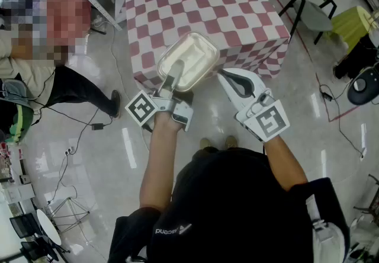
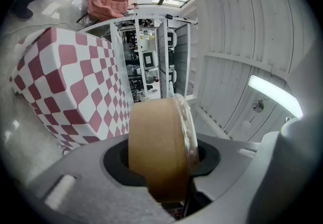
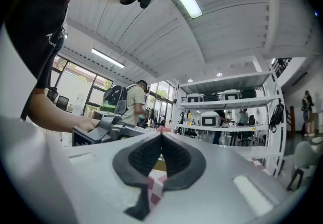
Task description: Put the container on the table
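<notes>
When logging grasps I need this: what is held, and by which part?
The left gripper holds the container by its near end, fingers clamped across the rim there. The right gripper is shut on nothing.

**Head view:** The camera sits above the person and faces steeply down. It covers the left gripper point(image 1: 175, 71), the right gripper point(image 1: 224, 75), the container point(image 1: 192, 57), the table point(image 1: 201, 1) and the floor point(image 1: 106, 161).

**Left gripper view:** The camera sits behind the jaws, near level and rolled sideways. The container fills the centre at very close range, with the table on the left and the ceiling point(image 2: 237, 26) on the right.

**Right gripper view:** The camera sits behind jaws closed together and is tipped slightly up toward the shelves point(image 3: 227, 102). The left gripper shows at the left.

**Overlap:** The table appears in all three views. The container appears in the head and left gripper views.
</notes>
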Motion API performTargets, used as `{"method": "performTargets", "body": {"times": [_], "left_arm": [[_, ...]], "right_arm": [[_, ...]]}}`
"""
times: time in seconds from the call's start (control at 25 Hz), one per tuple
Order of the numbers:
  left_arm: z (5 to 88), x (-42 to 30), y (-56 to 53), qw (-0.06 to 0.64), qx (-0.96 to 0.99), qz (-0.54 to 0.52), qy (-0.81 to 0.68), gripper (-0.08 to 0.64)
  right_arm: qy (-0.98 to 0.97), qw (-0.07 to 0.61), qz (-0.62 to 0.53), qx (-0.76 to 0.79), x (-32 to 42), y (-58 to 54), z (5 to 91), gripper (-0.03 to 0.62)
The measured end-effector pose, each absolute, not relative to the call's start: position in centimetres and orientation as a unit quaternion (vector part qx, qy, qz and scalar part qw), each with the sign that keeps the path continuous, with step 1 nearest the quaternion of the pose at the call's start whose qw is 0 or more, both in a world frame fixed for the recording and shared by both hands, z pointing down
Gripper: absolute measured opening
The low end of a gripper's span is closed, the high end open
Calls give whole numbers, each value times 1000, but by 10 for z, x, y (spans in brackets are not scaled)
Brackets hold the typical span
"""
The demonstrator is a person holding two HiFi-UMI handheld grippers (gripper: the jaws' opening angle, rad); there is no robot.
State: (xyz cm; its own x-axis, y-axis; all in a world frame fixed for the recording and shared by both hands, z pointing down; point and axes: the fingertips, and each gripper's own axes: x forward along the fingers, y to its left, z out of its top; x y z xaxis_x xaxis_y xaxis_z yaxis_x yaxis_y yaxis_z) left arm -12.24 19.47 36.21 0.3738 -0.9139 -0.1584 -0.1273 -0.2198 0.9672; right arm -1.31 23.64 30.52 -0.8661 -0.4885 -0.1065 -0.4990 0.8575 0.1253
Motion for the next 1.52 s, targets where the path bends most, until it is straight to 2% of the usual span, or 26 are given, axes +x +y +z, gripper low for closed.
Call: {"method": "performTargets", "body": {"times": [0.36,0.92,1.28,1.52], "left_arm": [[369,-136,190,494,668,-402,-384,176],[384,-199,143,505,669,-395,-376,176],[399,-186,36,517,669,-371,-385,176],[424,-160,-68,525,668,-350,-395,176]], "right_arm": [[961,38,75,-262,-28,233,307,2],[951,18,65,-301,-49,185,318,2],[955,26,76,-286,-48,82,320,2],[960,39,62,-269,-29,-27,326,2]]}}
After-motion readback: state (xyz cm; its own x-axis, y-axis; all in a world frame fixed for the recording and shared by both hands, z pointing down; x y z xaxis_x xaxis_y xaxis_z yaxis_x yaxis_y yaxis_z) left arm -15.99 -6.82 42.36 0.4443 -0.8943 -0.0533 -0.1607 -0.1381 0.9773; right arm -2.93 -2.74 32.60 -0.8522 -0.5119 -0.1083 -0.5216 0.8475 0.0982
